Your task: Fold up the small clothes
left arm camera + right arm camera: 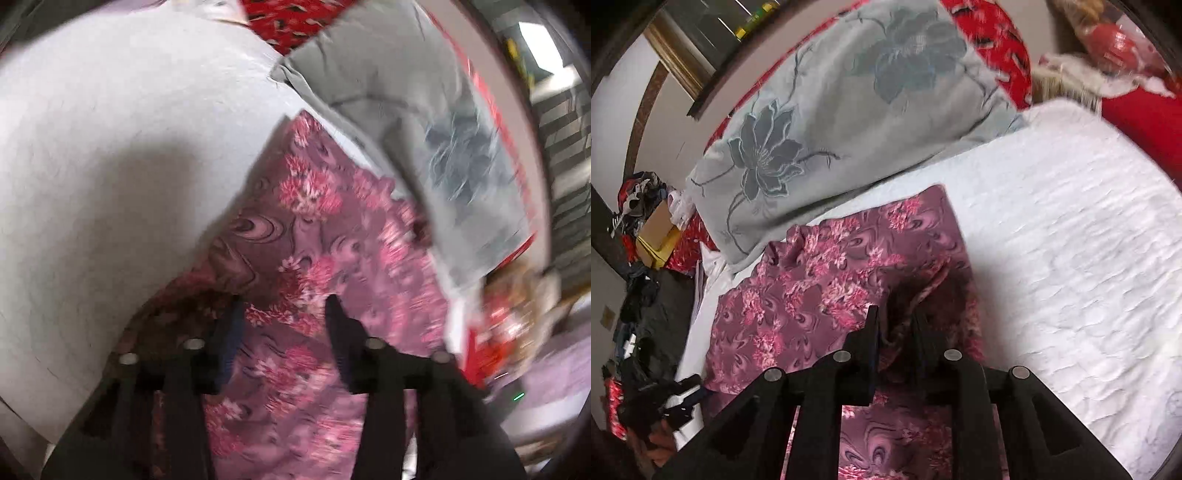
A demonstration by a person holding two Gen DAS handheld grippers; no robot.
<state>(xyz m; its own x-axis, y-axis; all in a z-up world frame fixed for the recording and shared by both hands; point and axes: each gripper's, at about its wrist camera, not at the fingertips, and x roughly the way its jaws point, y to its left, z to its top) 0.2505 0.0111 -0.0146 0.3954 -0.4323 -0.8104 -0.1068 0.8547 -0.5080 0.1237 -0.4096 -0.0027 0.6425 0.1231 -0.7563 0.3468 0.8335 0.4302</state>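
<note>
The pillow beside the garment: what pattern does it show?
Pale grey pillow with dark grey-blue flowers; right wrist view shows it best.

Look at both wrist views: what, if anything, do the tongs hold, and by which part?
The right tongs pinch a raised fold of the purple floral garment near its right edge. The left tongs stand open above it, holding nothing.

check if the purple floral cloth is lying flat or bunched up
Partly bunched: the purple floral cloth lies mostly spread on the white mattress, with one fold raised.
</note>
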